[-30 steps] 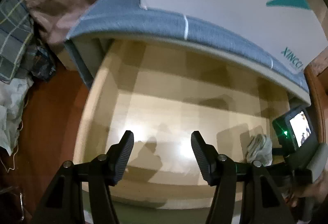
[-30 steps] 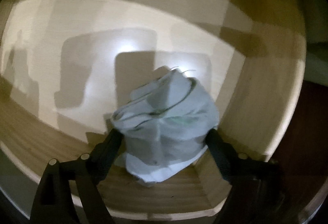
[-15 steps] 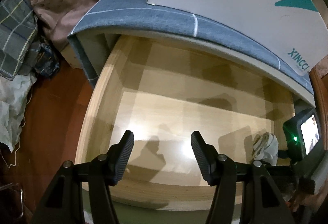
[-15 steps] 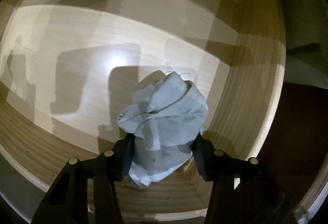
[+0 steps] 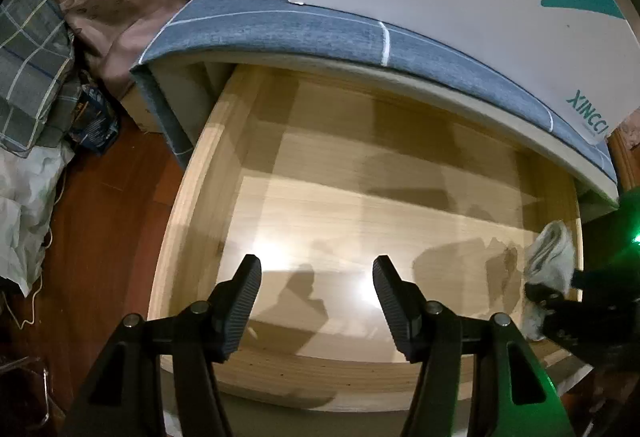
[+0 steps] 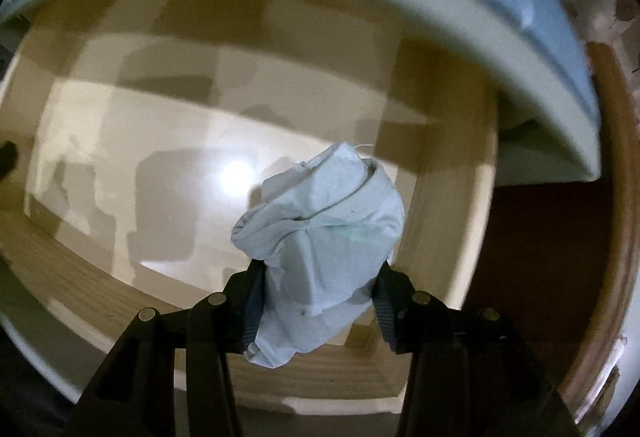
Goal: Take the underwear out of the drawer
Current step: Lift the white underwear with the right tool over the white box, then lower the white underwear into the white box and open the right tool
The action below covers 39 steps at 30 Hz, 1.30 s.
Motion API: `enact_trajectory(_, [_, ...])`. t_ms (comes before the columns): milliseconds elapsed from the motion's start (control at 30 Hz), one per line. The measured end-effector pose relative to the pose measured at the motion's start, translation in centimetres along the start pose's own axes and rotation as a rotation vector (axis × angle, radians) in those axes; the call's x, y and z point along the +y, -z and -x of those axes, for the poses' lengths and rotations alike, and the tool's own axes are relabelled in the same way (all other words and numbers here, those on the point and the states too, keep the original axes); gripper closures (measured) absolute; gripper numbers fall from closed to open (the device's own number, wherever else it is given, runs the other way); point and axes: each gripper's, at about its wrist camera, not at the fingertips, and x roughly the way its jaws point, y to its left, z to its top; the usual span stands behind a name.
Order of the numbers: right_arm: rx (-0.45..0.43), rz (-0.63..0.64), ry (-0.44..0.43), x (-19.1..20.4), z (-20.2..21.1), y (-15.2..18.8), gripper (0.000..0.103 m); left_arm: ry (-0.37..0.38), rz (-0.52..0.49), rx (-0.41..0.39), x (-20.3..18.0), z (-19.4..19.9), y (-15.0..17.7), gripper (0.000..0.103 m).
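The right tool (image 6: 316,301) was closed on the pale underwear (image 6: 324,237) above the drawer (image 5: 192,237); at 9 o'clock, the left tool (image 5: 317,277) was wide open and empty.

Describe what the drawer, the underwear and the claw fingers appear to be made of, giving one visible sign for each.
Drawer: pale wood or wood-look board; grain lines, and a glossy floor mirroring the lamp.
Underwear: soft, matte pale blue-grey fabric, probably cotton knit; it bunches into folds in the right claw.
Left claw fingers: black, probably plastic with ribbed rubbery pads; fine ridges show.
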Motion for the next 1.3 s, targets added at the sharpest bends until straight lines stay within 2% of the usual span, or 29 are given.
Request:
enact_trajectory(233, [-0.105, -0.015, -0.079, -0.4, 4.4, 2.0, 0.059, 0.008, -0.003, 0.001, 0.1, 0.0, 0.0, 0.044])
enact_trajectory(400, [-0.154, -0.011, -0.129, -1.1, 8.4, 1.1, 0.059, 0.001, -0.003, 0.0, 0.1, 0.0, 0.1, 0.044])
enact_trajectory(567, [-0.22, -0.02, -0.155, -2.1, 12.2, 2.7, 0.059, -0.013, 0.003, -0.005, 0.1, 0.0, 0.1, 0.044])
enact_trajectory(767, [-0.302, -0.034, -0.174, -3.9, 14.9, 0.7, 0.059, -0.022, 0.008, -0.023, 0.1, 0.5, 0.2, 0.044])
enact_trajectory(1000, [-0.438, -0.099, -0.198, -7.0, 21.6, -1.3, 0.059, -0.029, 0.019, -0.05, 0.3, 1.1, 0.2, 0.044])
enact_trajectory(1300, [-0.543, -0.139, -0.157, -8.3, 25.7, -7.0, 0.059, -0.045, 0.031, -0.083, 0.4, 1.6, 0.2, 0.044])
